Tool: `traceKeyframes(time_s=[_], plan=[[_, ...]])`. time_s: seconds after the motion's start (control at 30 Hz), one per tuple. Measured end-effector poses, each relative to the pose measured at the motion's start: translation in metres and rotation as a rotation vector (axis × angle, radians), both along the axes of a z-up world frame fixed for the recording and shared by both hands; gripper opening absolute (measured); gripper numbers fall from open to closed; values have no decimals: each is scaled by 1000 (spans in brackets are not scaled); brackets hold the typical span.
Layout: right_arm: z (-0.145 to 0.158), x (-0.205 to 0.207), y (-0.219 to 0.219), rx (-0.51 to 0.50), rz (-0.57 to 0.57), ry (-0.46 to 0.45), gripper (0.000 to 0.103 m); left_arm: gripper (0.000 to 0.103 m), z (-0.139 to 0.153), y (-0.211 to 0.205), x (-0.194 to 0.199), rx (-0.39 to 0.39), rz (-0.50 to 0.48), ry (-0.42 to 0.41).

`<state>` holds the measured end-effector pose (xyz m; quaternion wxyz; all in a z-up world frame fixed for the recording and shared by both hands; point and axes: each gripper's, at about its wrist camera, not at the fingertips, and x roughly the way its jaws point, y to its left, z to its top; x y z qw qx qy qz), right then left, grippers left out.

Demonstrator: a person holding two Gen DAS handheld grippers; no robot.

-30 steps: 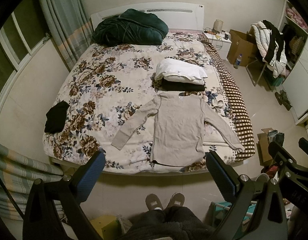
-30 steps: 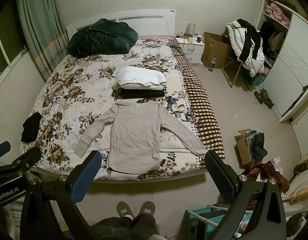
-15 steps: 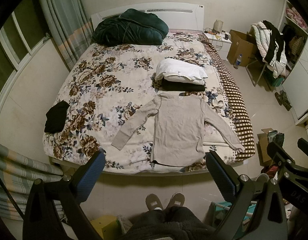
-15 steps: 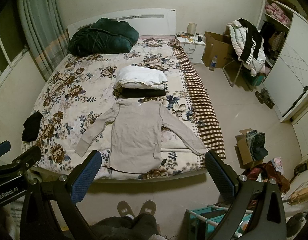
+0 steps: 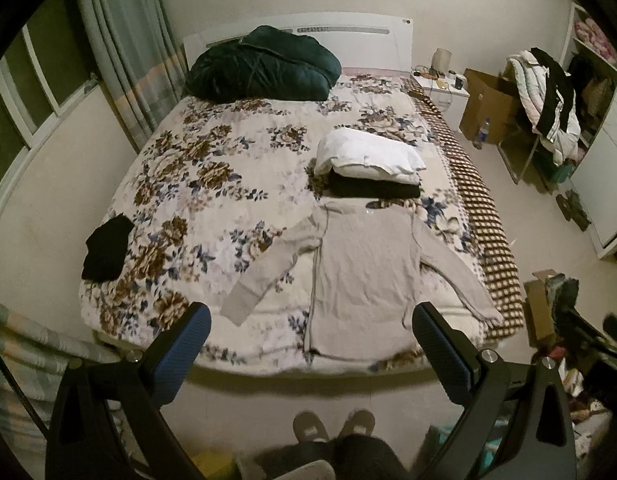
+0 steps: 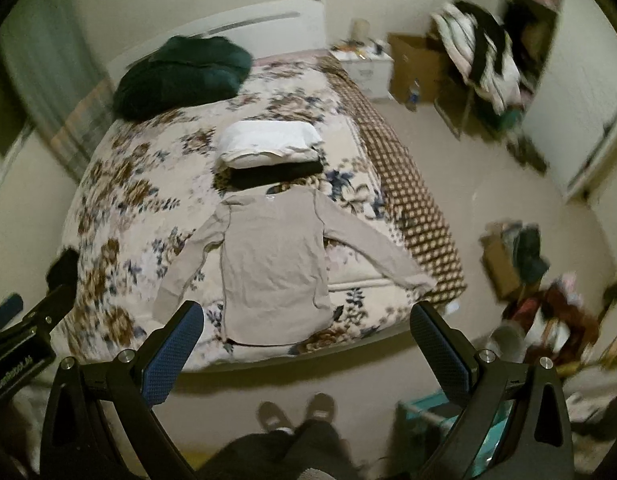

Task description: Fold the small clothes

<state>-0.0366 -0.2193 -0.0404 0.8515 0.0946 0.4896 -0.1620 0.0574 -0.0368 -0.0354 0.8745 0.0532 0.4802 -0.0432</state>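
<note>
Left hand-held gripper (image 5: 311, 332): fingers spread wide apart, nothing between them, held above the floor short of the foot of the bed (image 5: 196, 184). Right hand-held gripper (image 6: 306, 330): fingers likewise spread wide apart and empty, in the same raised position; its view is motion-blurred.

Beige long-sleeved top (image 5: 360, 276): lies flat on the floral bedspread near the foot edge, at 12 o'clock from both grippers, neck toward the headboard, hem toward the foot edge. Both sleeves are spread outward; the right-hand cuff reaches the checked blanket (image 5: 488, 216) along the bed's side.

Folded stack (image 5: 368, 168): a white piece on top of a black one, just beyond the top's neckline.

Small black garment (image 5: 106, 248): at 10 o'clock, on the bed's left edge, well apart from the top.

Dark green bundle (image 5: 264, 66): against the headboard.

The person's shoes (image 5: 334, 428) stand on the floor at 6 o'clock.
</note>
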Motion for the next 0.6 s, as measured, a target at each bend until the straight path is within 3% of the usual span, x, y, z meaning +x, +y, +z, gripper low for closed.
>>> traceKeyframes(time_s=[0.2, 0.4, 0.53, 0.6], plan=[[-90, 20, -90, 124, -215, 21, 103, 103, -76, -20, 64, 49, 15, 22], [-230, 39, -229, 317, -487, 36, 103, 103, -165, -75, 116, 130, 42, 96], [-339, 45, -327, 472, -690, -14, 103, 103, -240, -121, 149, 180, 45, 174], [-377, 46, -357, 493, -763, -20, 103, 103, -274, -141, 160, 190, 37, 212]])
